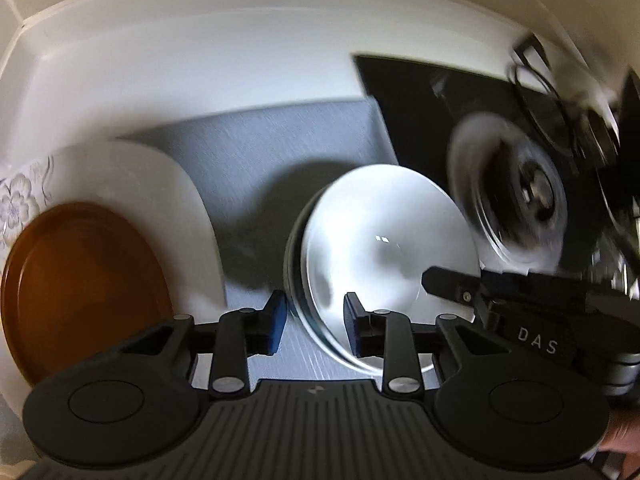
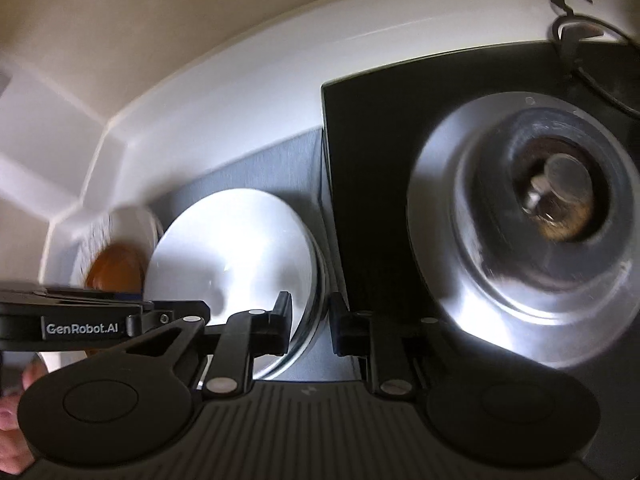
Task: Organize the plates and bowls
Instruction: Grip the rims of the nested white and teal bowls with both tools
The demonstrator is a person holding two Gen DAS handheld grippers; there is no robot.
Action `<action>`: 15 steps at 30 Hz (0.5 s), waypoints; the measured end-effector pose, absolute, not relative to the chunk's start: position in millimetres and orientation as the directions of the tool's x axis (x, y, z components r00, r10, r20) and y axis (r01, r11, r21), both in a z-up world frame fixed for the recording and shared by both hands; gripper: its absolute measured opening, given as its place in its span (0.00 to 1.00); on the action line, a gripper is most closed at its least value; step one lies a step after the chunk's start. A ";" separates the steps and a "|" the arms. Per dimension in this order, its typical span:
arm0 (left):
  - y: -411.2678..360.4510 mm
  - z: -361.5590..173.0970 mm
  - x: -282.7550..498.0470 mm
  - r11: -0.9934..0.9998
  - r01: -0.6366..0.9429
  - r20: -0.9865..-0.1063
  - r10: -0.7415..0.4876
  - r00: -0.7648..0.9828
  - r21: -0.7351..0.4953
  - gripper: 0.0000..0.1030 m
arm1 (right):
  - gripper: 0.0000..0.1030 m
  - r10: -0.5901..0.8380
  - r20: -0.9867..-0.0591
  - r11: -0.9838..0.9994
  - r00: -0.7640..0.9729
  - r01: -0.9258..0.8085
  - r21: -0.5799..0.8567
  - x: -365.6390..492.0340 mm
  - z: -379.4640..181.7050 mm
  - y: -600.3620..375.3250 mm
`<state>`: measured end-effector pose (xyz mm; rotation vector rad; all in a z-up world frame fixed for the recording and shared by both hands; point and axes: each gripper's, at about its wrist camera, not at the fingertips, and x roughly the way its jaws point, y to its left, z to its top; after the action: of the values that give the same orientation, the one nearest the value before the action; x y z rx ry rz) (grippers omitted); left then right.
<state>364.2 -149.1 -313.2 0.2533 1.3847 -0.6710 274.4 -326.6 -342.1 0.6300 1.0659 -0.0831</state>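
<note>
A stack of white plates [image 1: 384, 248] sits on the grey counter [image 1: 272, 152]; it also shows in the right wrist view [image 2: 232, 248]. My left gripper [image 1: 315, 322] is open, its blue-padded jaws either side of the stack's left rim. My right gripper [image 2: 309, 320] is open, its jaws either side of the stack's right rim; it shows in the left wrist view [image 1: 452, 284] at the stack's right. An orange-brown plate [image 1: 80, 288] lies on a white floral plate [image 1: 180, 208] to the left, seen small in the right wrist view [image 2: 116, 268].
A black stovetop [image 2: 372, 152] with a steel gas burner [image 2: 532, 208] borders the stack on the right; the burner also shows blurred in the left wrist view [image 1: 516, 196]. A white backsplash wall [image 1: 200, 60] runs behind the counter.
</note>
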 end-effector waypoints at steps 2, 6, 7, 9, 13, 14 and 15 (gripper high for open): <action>-148.3 -320.7 356.0 0.793 0.571 -0.964 -0.266 0.017 -0.209 0.32 | 0.20 0.224 -0.830 0.835 0.511 0.338 0.434 264.5 -342.8 -322.4; -150.9 -331.7 353.8 0.800 0.565 -0.965 -0.262 0.028 -0.201 0.33 | 0.25 0.234 -0.817 0.808 0.528 0.361 0.465 262.2 -347.1 -323.3; -151.7 -333.2 354.2 0.804 0.561 -0.965 -0.261 0.029 -0.200 0.33 | 0.27 0.234 -0.818 0.810 0.525 0.360 0.463 263.6 -348.2 -322.2; -153.4 -333.9 351.9 0.798 0.573 -0.965 -0.257 0.044 -0.186 0.32 | 0.28 0.227 -0.824 0.821 0.519 0.353 0.449 265.0 -349.7 -318.6; -143.0 -329.2 341.8 0.799 0.572 -0.961 -0.269 0.064 -0.186 0.27 | 0.22 0.241 -0.805 0.797 0.542 0.363 0.483 254.6 -348.3 -321.7; -138.0 -328.1 344.3 0.805 0.559 -0.959 -0.278 0.060 -0.199 0.26 | 0.22 0.259 -0.795 0.780 0.548 0.366 0.507 249.4 -347.8 -323.5; -134.4 -326.0 345.2 0.808 0.550 -0.955 -0.290 0.059 -0.211 0.24 | 0.22 0.269 -0.792 0.774 0.548 0.365 0.516 245.1 -346.2 -323.2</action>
<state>345.2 -134.4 -326.0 0.2320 1.3723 -0.6449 245.1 -323.2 -346.2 0.7139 1.0124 -0.0630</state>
